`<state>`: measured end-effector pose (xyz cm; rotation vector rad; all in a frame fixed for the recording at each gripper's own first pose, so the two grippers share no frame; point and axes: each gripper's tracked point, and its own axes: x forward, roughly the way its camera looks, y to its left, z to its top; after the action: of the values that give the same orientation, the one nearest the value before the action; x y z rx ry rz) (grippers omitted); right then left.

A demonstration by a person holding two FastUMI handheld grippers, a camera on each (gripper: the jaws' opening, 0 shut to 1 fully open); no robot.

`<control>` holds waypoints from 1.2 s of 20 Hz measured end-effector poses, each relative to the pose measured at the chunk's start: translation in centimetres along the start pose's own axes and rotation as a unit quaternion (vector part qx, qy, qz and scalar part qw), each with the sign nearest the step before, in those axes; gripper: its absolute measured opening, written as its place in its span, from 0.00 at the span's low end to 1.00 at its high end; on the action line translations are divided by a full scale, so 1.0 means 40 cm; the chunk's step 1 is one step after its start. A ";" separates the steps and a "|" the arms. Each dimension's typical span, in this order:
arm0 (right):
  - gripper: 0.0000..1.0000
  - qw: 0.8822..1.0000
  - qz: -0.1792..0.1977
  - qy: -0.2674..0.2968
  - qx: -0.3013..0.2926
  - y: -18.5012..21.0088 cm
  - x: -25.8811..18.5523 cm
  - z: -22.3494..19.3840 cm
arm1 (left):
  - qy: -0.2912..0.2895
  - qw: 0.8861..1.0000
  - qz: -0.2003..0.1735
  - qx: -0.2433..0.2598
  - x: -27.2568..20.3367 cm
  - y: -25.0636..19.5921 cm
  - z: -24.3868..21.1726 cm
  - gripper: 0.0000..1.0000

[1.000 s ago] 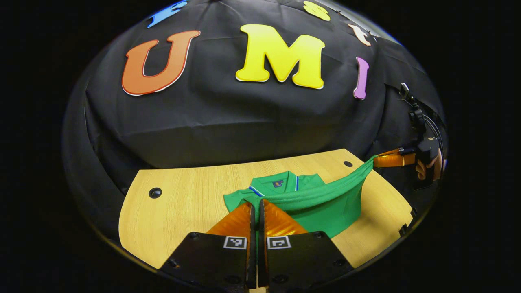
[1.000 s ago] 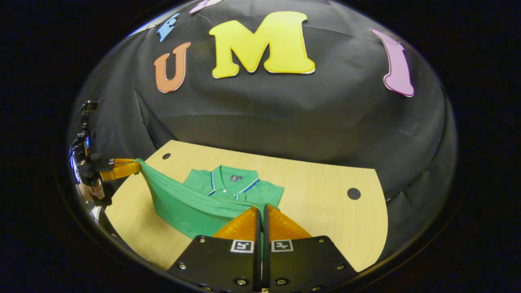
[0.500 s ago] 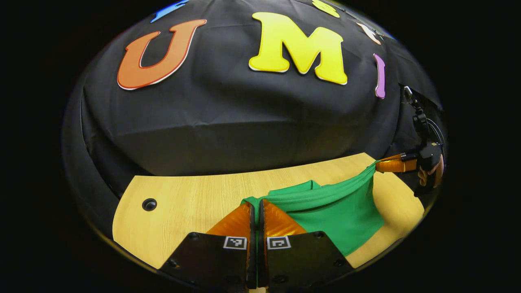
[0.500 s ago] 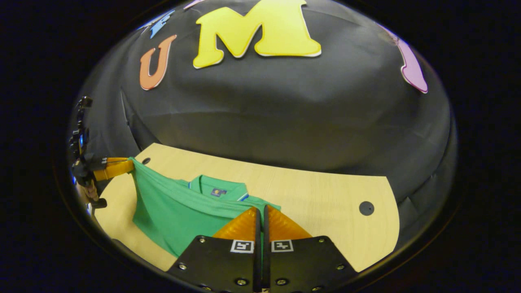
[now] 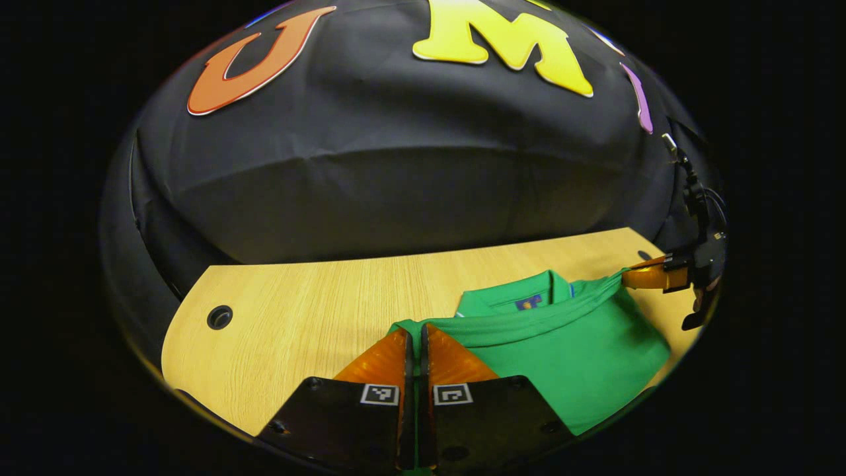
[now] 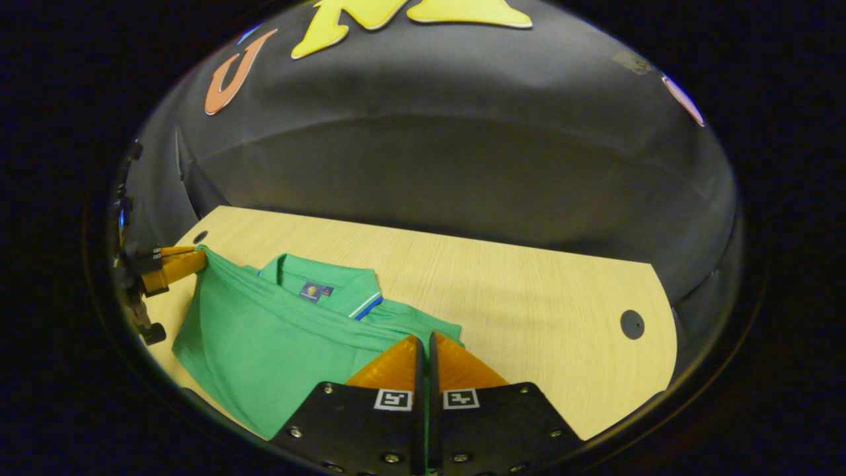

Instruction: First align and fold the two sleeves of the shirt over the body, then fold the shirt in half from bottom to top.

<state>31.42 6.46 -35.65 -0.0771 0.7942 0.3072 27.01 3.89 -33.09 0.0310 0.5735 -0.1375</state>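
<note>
Green shirt (image 5: 562, 350) lying on the wooden table (image 5: 310, 297), collar (image 6: 324, 281) toward the booth wall, my left gripper (image 5: 415, 330) pinched closed on one corner of its hem, my right gripper (image 6: 424, 340) clamped on the other, hem stretched between them.

The left gripper (image 5: 416, 334) and right gripper (image 6: 423, 344) each have ribbed, wedge-shaped fingers on black plates with screws and small square black-and-white markers. Farther off, the right gripper carries what looks like a cable.
</note>
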 end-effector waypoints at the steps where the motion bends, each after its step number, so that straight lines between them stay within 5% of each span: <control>1: 0.05 1.000 -0.004 0.001 0.000 -0.004 0.005 -0.003 | 0.010 1.000 0.003 -0.002 0.001 -0.002 -0.013 0.07; 2: 0.06 1.000 0.000 -0.001 0.003 -0.002 0.003 0.001 | 0.012 1.000 0.002 -0.011 -0.002 -0.005 -0.021 0.10; 4: 0.38 1.000 -0.005 -0.007 0.000 0.000 -0.008 0.012 | 0.015 1.000 0.005 -0.027 -0.011 -0.008 -0.032 0.22; 9: 0.93 0.998 -0.027 -0.047 0.020 -0.014 -0.105 0.078 | -0.016 0.999 0.022 -0.044 -0.091 0.009 0.035 0.99; 16: 0.93 0.986 -0.058 -0.151 0.028 -0.009 -0.442 0.191 | -0.122 0.991 0.042 -0.045 -0.395 -0.014 0.260 0.99; 24: 0.93 0.961 -0.083 -0.263 0.028 0.051 -0.902 0.151 | -0.216 0.974 0.056 -0.040 -0.820 -0.085 0.370 0.98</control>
<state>11.20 0.76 -5.63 -0.0060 0.2646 0.1326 7.25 3.49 -2.85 -0.0443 0.1404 -0.0081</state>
